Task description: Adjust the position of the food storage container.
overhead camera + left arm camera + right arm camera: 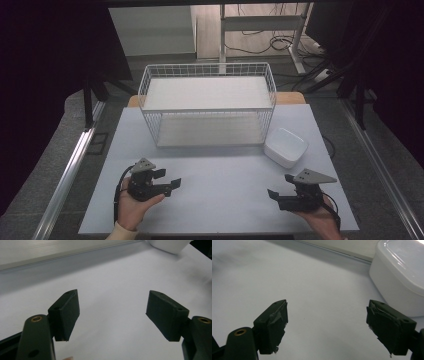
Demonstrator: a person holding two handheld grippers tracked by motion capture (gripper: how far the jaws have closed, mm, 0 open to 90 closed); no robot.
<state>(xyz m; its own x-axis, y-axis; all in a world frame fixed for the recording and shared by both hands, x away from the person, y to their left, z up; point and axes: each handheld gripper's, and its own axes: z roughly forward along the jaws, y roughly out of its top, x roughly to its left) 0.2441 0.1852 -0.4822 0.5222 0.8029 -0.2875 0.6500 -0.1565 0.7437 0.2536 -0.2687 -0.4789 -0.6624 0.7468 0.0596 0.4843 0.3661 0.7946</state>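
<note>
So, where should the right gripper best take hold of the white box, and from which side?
Probably across the white box from above, fingers on two opposite side walls. It lies flat with a smooth lid and rounded corners; the walls look the straightest. The right gripper is open.

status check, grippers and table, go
Left gripper open, empty. Right gripper open, empty. White box beside wire rack, untouched. Nothing between.

White lidded box (285, 146), lid seemingly shut, on the table just right of white wire rack (207, 103)
</note>
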